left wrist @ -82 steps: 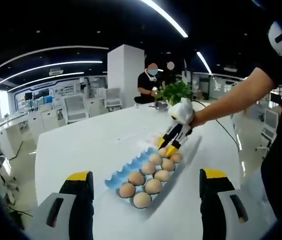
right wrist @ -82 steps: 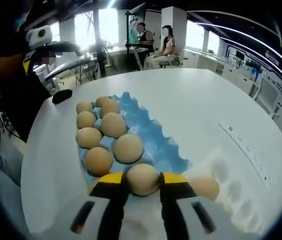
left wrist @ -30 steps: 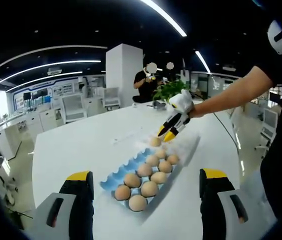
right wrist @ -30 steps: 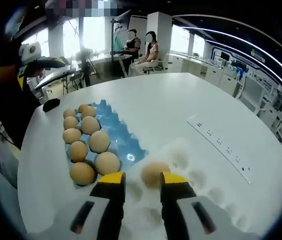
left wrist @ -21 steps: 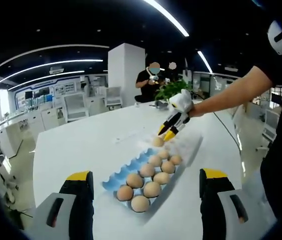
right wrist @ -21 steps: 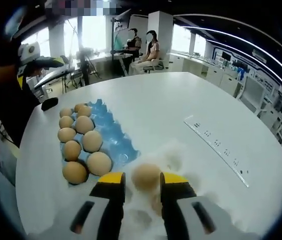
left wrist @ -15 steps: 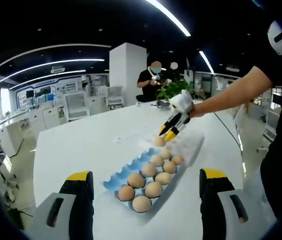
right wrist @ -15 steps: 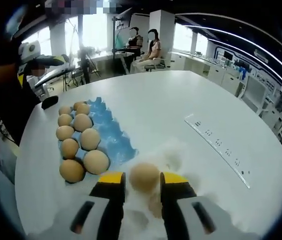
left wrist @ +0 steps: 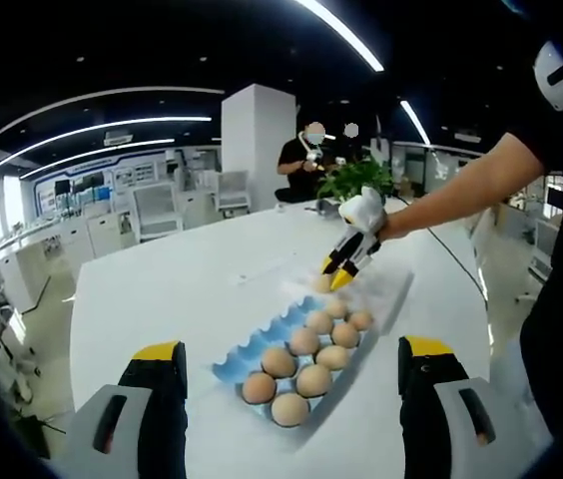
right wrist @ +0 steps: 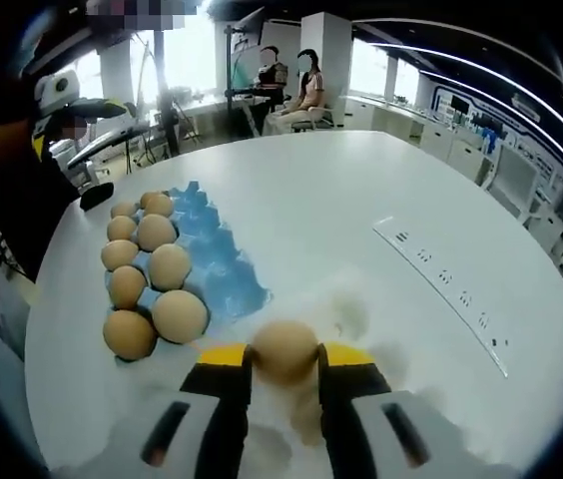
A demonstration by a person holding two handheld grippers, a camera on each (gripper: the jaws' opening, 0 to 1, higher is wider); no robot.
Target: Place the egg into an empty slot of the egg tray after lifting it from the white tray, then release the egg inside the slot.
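Observation:
In the right gripper view a tan egg sits between the yellow tips of my right gripper, which is shut on it just above the white tray. The blue egg tray lies to the left, with several eggs on its left side and bare slots on its right. In the left gripper view the right gripper hangs over the white tray, beyond the blue egg tray. My left gripper stands wide open near the table's edge, holding nothing.
A white power strip lies on the round white table to the right. A small black object rests near the table's left edge. People sit at the back. A potted plant stands behind the white tray.
The right gripper left an egg in the blue tray, moved back over the white tray, and its jaws came around another egg and shut on it. The left gripper stayed open.

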